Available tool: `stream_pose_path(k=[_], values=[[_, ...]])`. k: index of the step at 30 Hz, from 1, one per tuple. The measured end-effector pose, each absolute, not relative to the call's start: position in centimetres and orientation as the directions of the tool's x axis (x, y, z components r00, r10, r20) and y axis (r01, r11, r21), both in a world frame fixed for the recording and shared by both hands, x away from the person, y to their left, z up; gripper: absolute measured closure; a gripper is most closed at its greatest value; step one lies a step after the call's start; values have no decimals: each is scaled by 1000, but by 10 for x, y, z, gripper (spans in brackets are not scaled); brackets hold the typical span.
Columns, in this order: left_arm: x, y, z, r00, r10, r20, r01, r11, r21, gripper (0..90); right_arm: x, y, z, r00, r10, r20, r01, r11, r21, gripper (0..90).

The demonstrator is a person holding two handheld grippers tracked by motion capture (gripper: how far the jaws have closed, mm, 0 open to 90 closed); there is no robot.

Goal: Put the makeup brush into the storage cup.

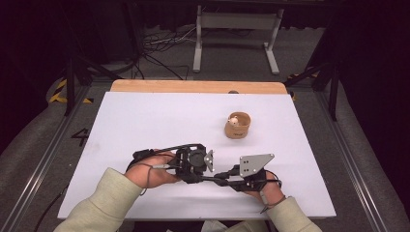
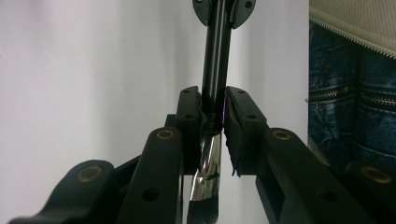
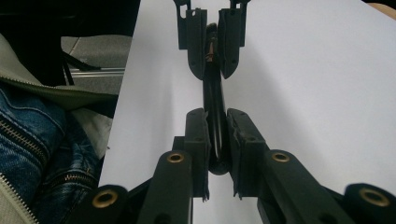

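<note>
A slim brush (image 2: 215, 56) with a black handle, a silver ferrule and dark bristles is held between both grippers, just above the white table (image 1: 145, 125). My left gripper (image 2: 212, 105) is shut on it where the handle meets the ferrule. My right gripper (image 3: 218, 126) is shut on the rounded handle end (image 3: 214, 95), and the left gripper's jaws show farther along the handle. In the high view the left gripper (image 1: 205, 175) and right gripper (image 1: 229, 180) point at each other near the table's front edge, with the brush (image 1: 217, 178) level between them.
A small wooden cup (image 1: 237, 124) with a pale object inside stands right of the table's centre. A wooden strip (image 1: 198, 86) runs along the far edge. The person's jeans (image 2: 350, 116) and pale jacket are close behind the front edge.
</note>
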State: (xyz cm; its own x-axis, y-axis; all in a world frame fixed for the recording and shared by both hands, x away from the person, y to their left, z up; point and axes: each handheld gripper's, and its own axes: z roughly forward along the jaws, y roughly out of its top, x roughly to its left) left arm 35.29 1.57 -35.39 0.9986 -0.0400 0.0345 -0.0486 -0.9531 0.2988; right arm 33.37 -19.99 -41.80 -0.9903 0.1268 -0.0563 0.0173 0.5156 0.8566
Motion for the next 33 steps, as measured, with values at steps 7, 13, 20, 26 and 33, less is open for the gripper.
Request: stream_pose_path(k=[7, 13, 20, 26, 33], values=[[359, 26, -350, 999, 16, 47, 0, -947, 321, 579, 332, -208, -410, -987, 146, -73, 6, 482, 876, 794], [360, 37, -346, 999, 22, 32, 11, -946, 324, 567, 331, -214, -406, -984, 156, -87, -3, 474, 881, 794], [362, 47, -347, 1000, 17, 12, 13, -952, 307, 617, 331, -218, -404, -982, 158, -107, -20, 474, 880, 793], [364, 53, -347, 999, 38, -25, 43, -947, 319, 681, 330, -219, -405, -981, 154, -116, -28, 480, 877, 793], [364, 56, -346, 999, 35, -27, 42, -945, 324, 771, 330, -218, -406, -982, 140, -126, -43, 483, 875, 790]])
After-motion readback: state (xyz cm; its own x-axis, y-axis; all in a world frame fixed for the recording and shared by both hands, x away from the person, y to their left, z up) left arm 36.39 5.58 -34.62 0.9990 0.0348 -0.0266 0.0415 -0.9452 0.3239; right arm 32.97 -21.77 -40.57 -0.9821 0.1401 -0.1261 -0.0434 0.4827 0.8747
